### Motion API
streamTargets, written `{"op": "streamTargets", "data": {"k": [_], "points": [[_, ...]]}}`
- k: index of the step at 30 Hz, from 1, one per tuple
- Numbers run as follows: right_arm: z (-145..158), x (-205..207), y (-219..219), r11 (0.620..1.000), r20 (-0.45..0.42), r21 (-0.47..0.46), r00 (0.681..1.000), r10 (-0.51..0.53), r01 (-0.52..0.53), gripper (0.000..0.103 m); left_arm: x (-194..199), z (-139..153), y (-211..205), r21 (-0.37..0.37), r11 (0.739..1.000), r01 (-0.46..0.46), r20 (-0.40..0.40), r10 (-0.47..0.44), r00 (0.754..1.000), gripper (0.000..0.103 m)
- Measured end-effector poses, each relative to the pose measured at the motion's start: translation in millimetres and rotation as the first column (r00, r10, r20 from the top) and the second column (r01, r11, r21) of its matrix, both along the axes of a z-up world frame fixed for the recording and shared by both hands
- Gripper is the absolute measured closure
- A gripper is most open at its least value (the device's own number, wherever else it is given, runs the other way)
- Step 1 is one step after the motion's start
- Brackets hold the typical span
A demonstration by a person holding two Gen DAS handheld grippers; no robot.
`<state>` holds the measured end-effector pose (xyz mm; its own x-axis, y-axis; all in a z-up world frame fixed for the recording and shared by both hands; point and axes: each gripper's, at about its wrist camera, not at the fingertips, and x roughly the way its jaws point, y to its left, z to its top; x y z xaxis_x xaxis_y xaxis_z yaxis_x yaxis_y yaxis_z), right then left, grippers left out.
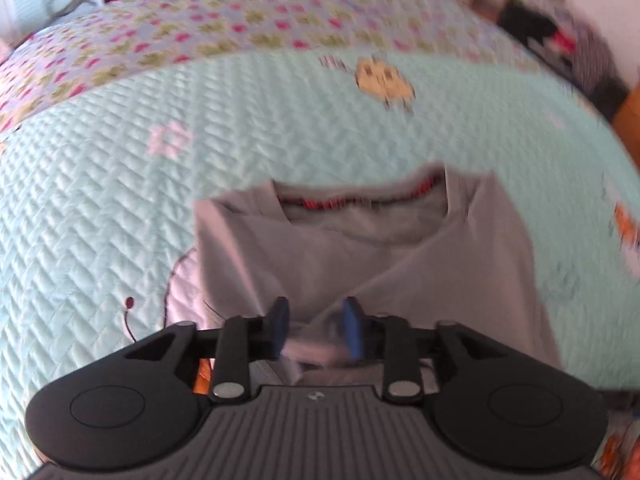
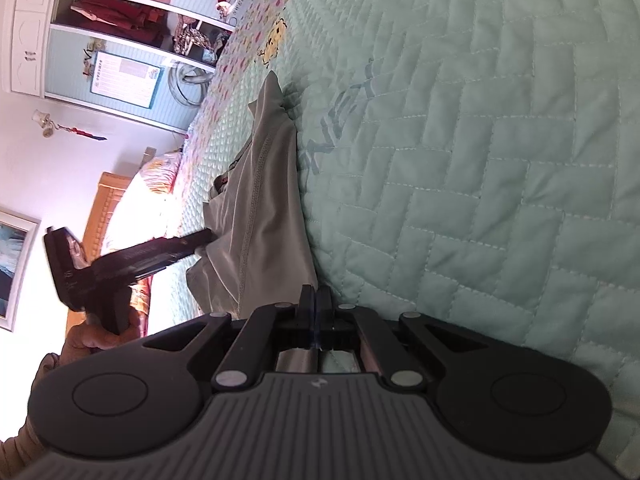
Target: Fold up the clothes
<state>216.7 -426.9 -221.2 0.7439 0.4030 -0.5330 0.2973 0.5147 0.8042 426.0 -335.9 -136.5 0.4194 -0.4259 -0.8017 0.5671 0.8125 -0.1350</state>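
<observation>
A grey shirt (image 1: pixel 360 260) lies on the mint quilted bedspread (image 1: pixel 140 208), its collar with red lining (image 1: pixel 352 202) at the far end and both sides folded inward. My left gripper (image 1: pixel 318 324) hovers over the shirt's near edge, its blue pads apart with loose grey cloth between them; the picture is blurred. In the right wrist view, the shirt (image 2: pixel 264 208) runs up to my right gripper (image 2: pixel 317 300), whose fingers are pressed together on its edge. The left gripper (image 2: pixel 192 246) shows there too, its tip at the shirt's other corner.
The bedspread (image 2: pixel 480 160) spreads wide around the shirt, with a flowered border (image 1: pixel 240 20) at the far side. A hand (image 2: pixel 92 336) holds the left tool. A white wardrobe (image 2: pixel 100 40) and an orange headboard (image 2: pixel 106 208) stand beyond the bed. Clutter (image 1: pixel 560 32) lies at the far right.
</observation>
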Motion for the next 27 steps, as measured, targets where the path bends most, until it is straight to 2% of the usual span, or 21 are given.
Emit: {"op": "streamTargets", "data": {"k": [2, 3, 4, 5, 7, 9, 12, 16, 17, 20, 23, 27], "points": [[10.2, 4.5, -2.2, 0.998, 0.0, -0.06, 1.0, -0.01, 0.01, 0.101, 4.6, 9.3, 16.1, -0.079, 0.994, -0.078, 0.026, 0.08, 0.996, 0.051], [15.3, 6.7, -3.4, 0.996, 0.0, -0.09, 1.0, -0.014, 0.014, 0.099, 8.0, 11.1, 22.6, -0.105, 0.989, -0.108, 0.032, 0.112, 0.993, 0.049], [20.4, 9.0, -4.5, 0.993, 0.001, -0.119, 1.0, -0.019, 0.019, 0.091, 12.2, 10.8, 27.1, -0.117, 0.985, -0.13, 0.032, 0.135, 0.99, 0.048], [25.9, 13.4, -6.3, 0.989, 0.013, -0.146, 1.0, -0.022, 0.024, 0.077, 17.5, 9.5, 28.5, -0.111, 0.983, -0.147, 0.024, 0.15, 0.988, 0.048], [38.5, 33.2, -12.8, 0.983, 0.088, -0.183, 0.996, -0.012, 0.028, 0.067, 21.0, 6.1, 29.0, -0.118, 0.982, -0.151, 0.001, 0.152, 0.988, 0.048], [46.9, 61.2, -16.1, 0.979, 0.157, -0.203, 0.987, 0.04, -0.008, 0.067, 15.4, 5.0, 27.0, -0.15, 0.983, -0.107, 0.003, 0.108, 0.994, 0.048], [47.4, 107.3, -19.0, 0.985, 0.211, -0.158, 0.971, 0.108, -0.075, 0.067, 7.5, -1.9, 18.7, -0.124, 0.99, -0.07, 0.032, 0.075, 0.997, 0.047], [19.4, 168.9, -15.9, 0.955, 0.067, -0.24, 0.979, 0.193, -0.171, 0.068, 15.1, -17.6, 20.3, -0.127, 0.987, -0.097, -0.049, 0.091, 0.995, 0.048], [12.8, 175.4, -16.6, 0.944, 0.041, -0.28, 0.98, 0.194, -0.175, 0.081, 14.6, -16.4, 25.7, -0.148, 0.982, -0.118, -0.05, 0.112, 0.992, 0.048], [21.9, 164.0, -22.7, 0.966, 0.111, -0.228, 0.982, 0.153, -0.124, 0.073, 4.4, -3.9, 48.5, -0.238, 0.957, -0.165, -0.042, 0.159, 0.986, 0.047], [48.2, 126.1, -9.8, 0.948, 0.203, -0.277, 0.954, 0.22, -0.16, 0.068, -14.8, -3.5, 67.9, -0.291, 0.934, -0.208, -0.127, 0.178, 0.976, 0.047], [61.1, 71.7, 21.5, 0.899, 0.202, -0.346, 0.914, 0.352, -0.27, 0.068, -44.9, -15.1, 74.9, -0.334, 0.919, -0.212, -0.21, 0.146, 0.967, 0.047]]}}
